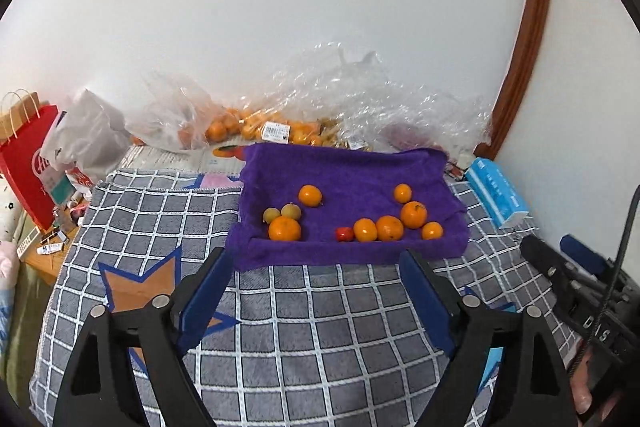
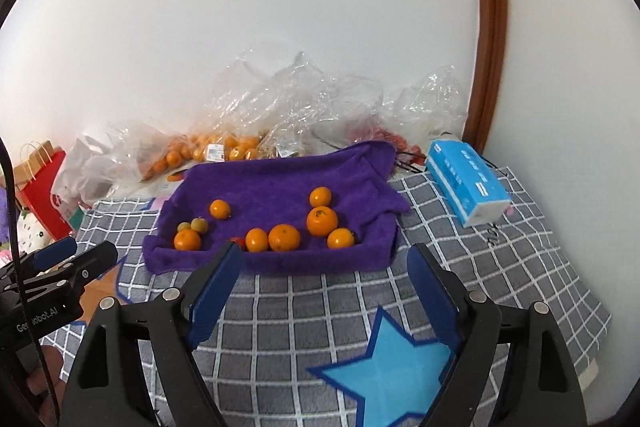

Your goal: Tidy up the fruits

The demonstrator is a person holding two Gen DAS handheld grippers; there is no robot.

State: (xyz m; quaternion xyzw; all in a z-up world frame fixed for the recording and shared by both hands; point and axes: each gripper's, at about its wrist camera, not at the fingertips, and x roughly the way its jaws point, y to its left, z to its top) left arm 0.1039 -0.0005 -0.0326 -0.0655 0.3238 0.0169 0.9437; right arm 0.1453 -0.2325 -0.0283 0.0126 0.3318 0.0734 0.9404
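well, from the left wrist the left gripper (image 1: 316,281) hangs over the checked cloth (image 1: 280,307), its fingers spread wide with nothing between them. just ahead lies a purple towel (image 1: 352,171) with raised edges, and the fruit sits on it in two loose groups: on the left an orange (image 1: 284,229) touching two small yellow-green fruits (image 1: 282,213), with another orange (image 1: 310,195) a little behind; on the right a small red fruit (image 1: 344,234) beside a row of oranges (image 1: 384,228), two more behind them. clear bags (image 1: 248,125) holding more oranges lie along the wall behind the towel. the other gripper shows at the right edge.

from the right wrist the right gripper (image 2: 326,281) is likewise spread and empty, hovering short of the towel's near edge (image 2: 280,263). its left finger hides most of the red fruit. a blue tissue pack (image 2: 466,181) lies right of the towel, apart from it.

the oranges look light, round and firm-skinned, so they would likely roll on the soft towel; a hold across the widest part, from above, seems safest. the small fruits look softer and call for a gentle squeeze. whether this grouping is the finished sorting or a mix waiting to be sorted, i cannot tell.
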